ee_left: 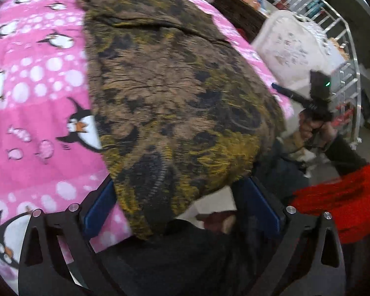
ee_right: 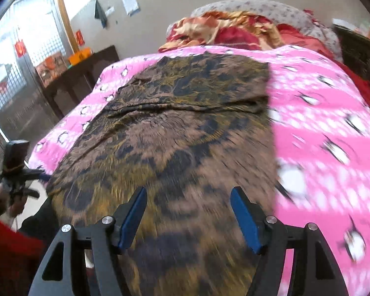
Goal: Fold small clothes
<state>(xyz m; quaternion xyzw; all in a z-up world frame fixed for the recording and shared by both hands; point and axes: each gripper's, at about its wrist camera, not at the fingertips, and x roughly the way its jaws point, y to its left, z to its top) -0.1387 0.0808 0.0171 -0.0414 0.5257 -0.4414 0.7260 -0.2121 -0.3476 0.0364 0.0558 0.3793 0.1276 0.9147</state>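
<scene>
A brown garment with black and yellow pattern (ee_left: 175,93) lies spread on a pink penguin-print bedcover (ee_left: 37,79), its near end hanging over the bed's edge. My left gripper (ee_left: 182,204) is open, its blue pads on either side of the hanging hem, not closed on it. In the right wrist view the garment (ee_right: 180,135) stretches away, with a fold line across it. My right gripper (ee_right: 188,212) is open just above the garment's near end. Each gripper shows in the other's view: the right one (ee_left: 315,103) and the left one (ee_right: 19,172).
A heap of red and gold bedding (ee_right: 234,29) and a grey pillow lie at the bed's head. A dark wooden table (ee_right: 86,69) stands left of the bed. A metal rack (ee_left: 340,49) and white cushion (ee_left: 291,46) stand beside the bed. My red sleeve (ee_left: 345,197) is near.
</scene>
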